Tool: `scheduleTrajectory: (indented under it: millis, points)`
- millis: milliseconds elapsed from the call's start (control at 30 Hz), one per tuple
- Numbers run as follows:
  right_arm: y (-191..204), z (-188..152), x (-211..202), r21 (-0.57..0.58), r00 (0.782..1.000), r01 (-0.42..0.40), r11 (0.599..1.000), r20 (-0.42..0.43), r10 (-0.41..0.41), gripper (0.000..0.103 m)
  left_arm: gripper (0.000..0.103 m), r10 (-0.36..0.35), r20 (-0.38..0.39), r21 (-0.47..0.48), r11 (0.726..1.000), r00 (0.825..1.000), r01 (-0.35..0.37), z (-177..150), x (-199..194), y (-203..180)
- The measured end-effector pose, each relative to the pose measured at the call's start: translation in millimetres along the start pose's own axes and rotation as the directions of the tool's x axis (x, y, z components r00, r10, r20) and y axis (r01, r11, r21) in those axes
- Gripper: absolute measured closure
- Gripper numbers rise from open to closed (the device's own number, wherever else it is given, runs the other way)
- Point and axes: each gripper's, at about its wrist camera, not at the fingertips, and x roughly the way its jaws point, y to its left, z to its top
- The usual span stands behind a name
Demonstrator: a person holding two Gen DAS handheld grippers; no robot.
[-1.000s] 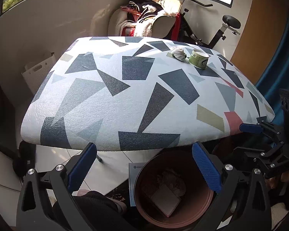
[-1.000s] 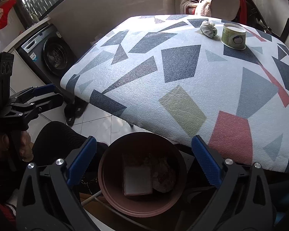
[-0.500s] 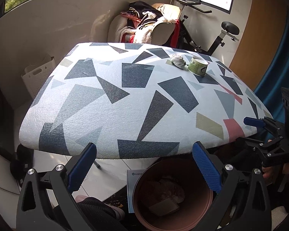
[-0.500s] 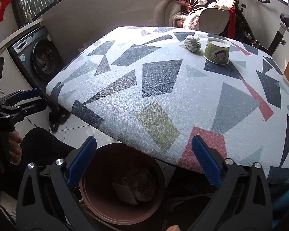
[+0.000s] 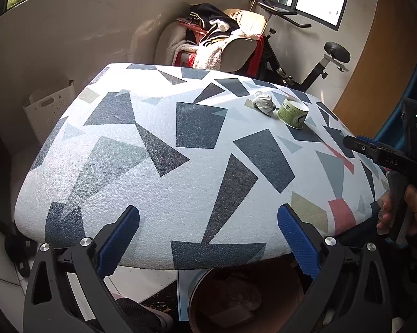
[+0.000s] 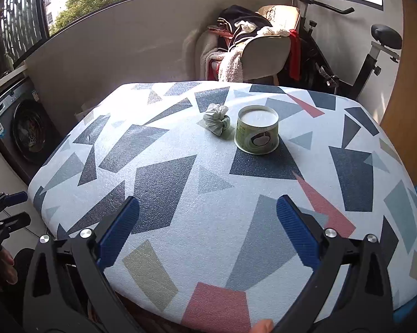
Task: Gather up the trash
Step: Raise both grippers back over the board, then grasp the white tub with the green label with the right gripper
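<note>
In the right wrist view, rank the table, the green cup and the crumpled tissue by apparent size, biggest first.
1. Table, by far the largest.
2. Green cup.
3. Crumpled tissue, somewhat smaller than the cup; they sit side by side, so nearness hardly skews it.

The surface (image 6: 180, 183) wears a white cover with grey, navy, olive and red shapes. At its 1 o'clock part sit a green cup (image 6: 257, 133) and, just beside it at 9 o'clock, a wad (image 6: 216, 122).
</note>
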Motion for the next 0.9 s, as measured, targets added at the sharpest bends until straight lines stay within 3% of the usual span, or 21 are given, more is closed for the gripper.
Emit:
scheduleTrajectory:
  millis: [167,267,533,667,767,833,900]
  points:
    - [-16.2,33.2,50.1,-0.009,0.996,0.090,0.996,0.016,-0.090,0.006,0.006,0.075,-0.007,0.025,0.997,0.997,-0.075,22.0,21.3,2.0]
    - [-22.5,48.8,83.7,-0.060,0.995,0.098,0.993,0.000,-0.098,0.006,0.006,0.121,-0.003,0.058,0.991,0.993,-0.121,33.3,33.8,0.8]
    - [-66.8,81.9,144.9,0.064,0.995,0.082,0.995,-0.066,-0.077,0.006,0.006,0.081,-0.016,0.060,0.995,0.997,-0.080,58.2,63.0,-0.7]
    - [-70.3,88.6,166.3,0.061,0.992,0.051,0.997,-0.116,-0.043,0.007,0.006,0.055,-0.034,0.055,0.997,0.998,-0.053,69.2,79.2,-4.6]
    - [-71.1,86.3,177.7,0.056,0.985,0.050,0.997,-0.166,-0.040,0.027,0.006,0.035,-0.038,0.068,0.997,0.999,-0.033,81.0,90.9,-13.3]
    - [-71.3,84.7,167.4,0.055,0.991,0.061,0.997,-0.121,-0.054,0.027,0.009,0.031,-0.036,0.095,0.995,0.999,-0.028,91.5,98.2,-22.8]
    - [-74.5,81.6,151.7,0.077,0.996,0.043,0.996,-0.080,-0.037,0.027,0.022,0.008,-0.039,0.118,0.993,0.999,-0.004,103.4,105.9,-32.6]
